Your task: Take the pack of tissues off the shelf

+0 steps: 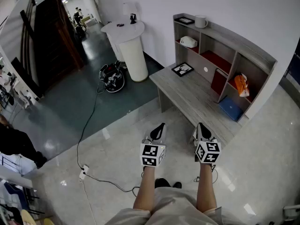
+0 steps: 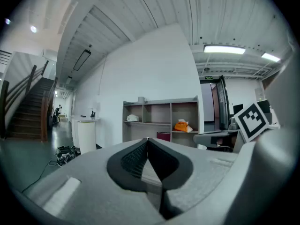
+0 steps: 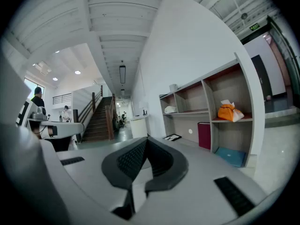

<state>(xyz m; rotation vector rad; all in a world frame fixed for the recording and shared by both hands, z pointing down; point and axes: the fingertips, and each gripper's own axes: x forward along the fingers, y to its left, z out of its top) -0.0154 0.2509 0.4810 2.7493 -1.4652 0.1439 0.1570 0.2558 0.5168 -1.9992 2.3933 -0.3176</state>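
The pack of tissues [image 1: 241,85] sits in the right-end compartment of the shelf [image 1: 225,34], on the middle board near its front edge. A flat blue case [image 1: 230,108] lies on the table [image 1: 187,93] below it, and a red book [image 1: 218,81] stands upright past the divider. The pack looks like soft orange plastic wrap with a tuft of paper poking from the top (so light, squashy and a little slippery, I'd judge), nothing that would break. The body of the pack, across its narrow sides, seems the place to pinch; the tuft would likely tear away.

Both arms reach out in front of the person, short of the table's front edge. The left claw [image 1: 161,125] is clenched on nothing, pads meeting at the tip, and the right claw [image 1: 200,125] is likewise closed and empty. The compartment is open at the front with bare board beside the pack. The divider, the end wall and the top hem it in, so a straight pull toward the table's front edge looks the clean way out.
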